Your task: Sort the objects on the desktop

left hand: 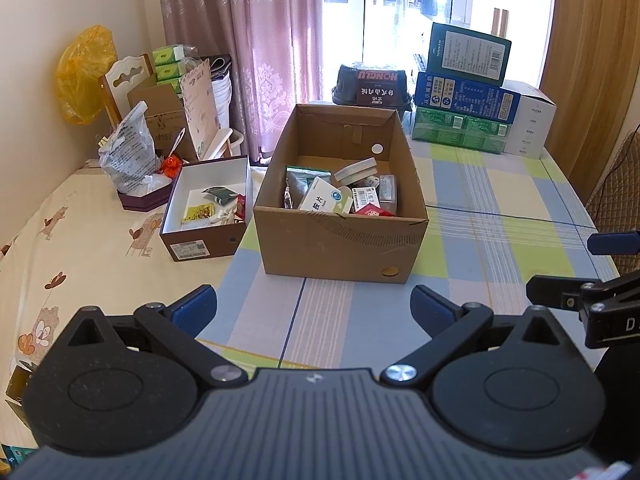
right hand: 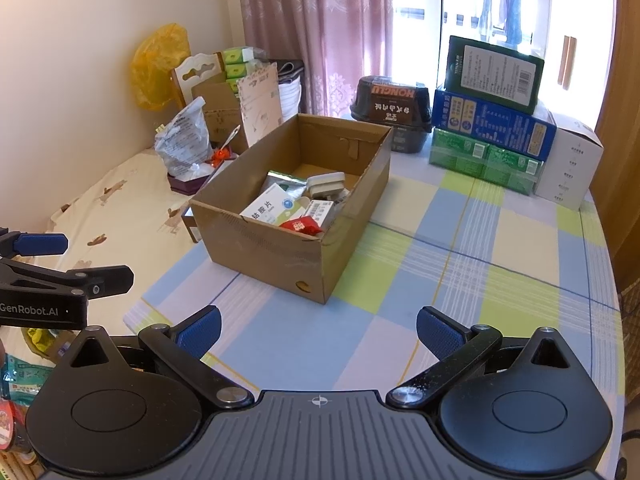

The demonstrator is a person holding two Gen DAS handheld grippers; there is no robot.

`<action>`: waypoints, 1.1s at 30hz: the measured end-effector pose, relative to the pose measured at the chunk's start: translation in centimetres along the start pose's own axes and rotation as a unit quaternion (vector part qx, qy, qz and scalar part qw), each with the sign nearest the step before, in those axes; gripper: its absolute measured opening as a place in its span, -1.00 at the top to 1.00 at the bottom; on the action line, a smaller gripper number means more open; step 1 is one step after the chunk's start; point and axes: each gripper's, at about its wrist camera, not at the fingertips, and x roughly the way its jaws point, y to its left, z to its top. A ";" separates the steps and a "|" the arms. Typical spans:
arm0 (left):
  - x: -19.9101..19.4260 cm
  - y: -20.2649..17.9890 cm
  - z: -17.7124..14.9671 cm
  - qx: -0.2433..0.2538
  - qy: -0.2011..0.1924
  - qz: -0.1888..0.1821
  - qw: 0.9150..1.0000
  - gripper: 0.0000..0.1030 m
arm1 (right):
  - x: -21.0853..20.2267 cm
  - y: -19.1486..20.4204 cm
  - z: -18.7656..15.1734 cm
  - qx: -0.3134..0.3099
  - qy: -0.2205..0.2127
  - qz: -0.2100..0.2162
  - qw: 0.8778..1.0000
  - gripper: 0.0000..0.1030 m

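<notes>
An open cardboard box (left hand: 340, 248) stands on the checked tablecloth and holds medicine packets, a white-and-blue pill box (left hand: 324, 198) and a red packet. It also shows in the right wrist view (right hand: 280, 256). Left of it is a smaller brown box (left hand: 200, 242) with small packets inside. My left gripper (left hand: 314, 312) is open and empty, hovering over the table in front of the cardboard box. My right gripper (right hand: 318, 334) is open and empty, in front of the box's right corner. Each gripper shows at the edge of the other's view.
Stacked green, blue and white cartons (left hand: 480, 120) stand at the table's back right, with a black tub (left hand: 372, 84) beside them. A purple tray with a plastic bag (left hand: 128, 156) sits back left. A yellow bag (left hand: 82, 76) hangs by the wall. Snack packets (right hand: 20, 376) lie at lower left.
</notes>
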 end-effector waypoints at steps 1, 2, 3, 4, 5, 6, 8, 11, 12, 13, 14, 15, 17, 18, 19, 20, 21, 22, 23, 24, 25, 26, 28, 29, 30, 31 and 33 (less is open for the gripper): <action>0.0 0.0 0.0 0.000 0.000 0.000 1.000 -0.97 | 0.0 0.0 0.0 0.000 0.000 0.001 1.000 -0.96; 0.0 0.0 0.0 0.000 -0.001 0.000 1.000 -0.97 | 0.1 0.1 -0.1 0.001 0.000 0.001 1.000 -0.96; 0.0 0.0 0.0 0.000 0.000 0.000 1.000 -0.97 | 0.1 0.1 -0.1 0.000 0.000 0.000 1.000 -0.96; 0.0 0.0 0.0 0.000 0.000 0.000 1.000 -0.97 | 0.1 0.1 -0.1 0.000 0.001 0.001 1.000 -0.96; 0.0 0.0 0.0 0.000 0.000 0.000 1.000 -0.97 | 0.1 0.1 -0.1 0.000 0.001 0.001 1.000 -0.96; 0.0 0.0 0.0 0.000 0.000 0.000 1.000 -0.97 | 0.2 0.1 -0.1 0.001 0.002 0.001 1.000 -0.96; 0.0 0.1 -0.1 -0.001 0.001 0.000 1.000 -0.97 | 0.3 0.3 -0.2 0.001 0.002 0.001 1.000 -0.96; 0.0 0.2 -0.1 -0.004 0.003 -0.001 1.000 -0.97 | 0.4 0.3 -0.3 0.002 0.001 0.001 1.000 -0.96; 0.0 0.2 -0.1 -0.005 0.003 -0.001 1.000 -0.97 | 0.4 0.3 -0.3 0.002 0.002 0.002 1.000 -0.96; 0.0 0.2 -0.1 -0.006 0.003 -0.001 1.000 -0.97 | 0.4 0.3 -0.3 0.002 0.002 0.002 1.000 -0.96; 0.0 0.2 -0.2 -0.006 0.003 -0.001 1.000 -0.97 | 0.5 0.4 -0.3 0.001 0.002 0.002 1.000 -0.96; 0.0 0.3 -0.1 -0.008 0.004 -0.002 1.000 -0.97 | 0.5 0.4 -0.3 0.001 0.003 0.001 1.000 -0.96; 0.1 0.4 -0.1 -0.010 0.004 -0.003 1.000 -0.97 | 0.7 0.5 -0.3 0.002 0.004 0.001 1.000 -0.96; 0.2 0.4 -0.1 -0.011 0.005 -0.003 1.000 -0.97 | 0.7 0.5 -0.3 0.003 0.004 0.001 1.000 -0.96; 0.2 0.5 -0.2 -0.011 0.005 -0.003 1.000 -0.97 | 0.8 0.5 -0.3 0.003 0.004 0.001 1.000 -0.96; 0.2 0.5 -0.2 -0.012 0.006 -0.003 1.000 -0.97 | 0.8 0.6 -0.2 0.002 0.004 0.002 1.000 -0.96; 0.3 0.5 -0.2 -0.012 0.006 -0.002 1.000 -0.97 | 0.9 0.6 -0.2 0.002 0.004 0.002 1.000 -0.96; 0.3 0.5 -0.2 -0.011 0.006 -0.001 1.000 -0.97 | 0.9 0.6 -0.2 0.002 0.004 0.002 1.000 -0.96; 0.3 0.5 -0.2 -0.011 0.006 -0.001 1.000 -0.97 | 1.0 0.6 -0.2 0.002 0.004 0.002 1.000 -0.96; 0.3 0.5 -0.2 -0.011 0.006 -0.001 1.000 -0.97 | 1.1 0.7 -0.1 0.002 0.004 0.003 1.000 -0.96; 0.4 0.5 -0.2 -0.011 0.006 0.000 1.000 -0.97 | 1.1 0.7 -0.1 0.002 0.004 0.003 1.000 -0.96; 0.4 0.5 -0.2 -0.010 0.006 0.000 1.000 -0.97 | 1.1 0.7 -0.1 0.003 0.004 0.003 1.000 -0.96; 0.5 0.5 -0.2 -0.010 0.005 0.001 1.000 -0.97 | 1.3 0.7 -0.1 0.003 0.005 0.003 1.000 -0.96; 0.5 0.5 -0.2 -0.010 0.005 0.000 1.000 -0.97 | 1.3 0.7 -0.1 0.003 0.006 0.003 1.000 -0.96; 0.5 0.5 -0.2 -0.010 0.005 0.001 1.000 -0.97 | 1.4 0.8 -0.1 0.003 0.006 0.003 1.000 -0.96; 0.5 0.5 -0.2 -0.010 0.005 0.001 1.000 -0.97 | 1.4 0.8 0.0 0.003 0.007 0.003 1.000 -0.96; 0.5 0.5 -0.2 -0.011 0.005 -0.001 1.000 -0.97 | 1.6 0.9 0.0 0.002 0.008 0.002 1.000 -0.96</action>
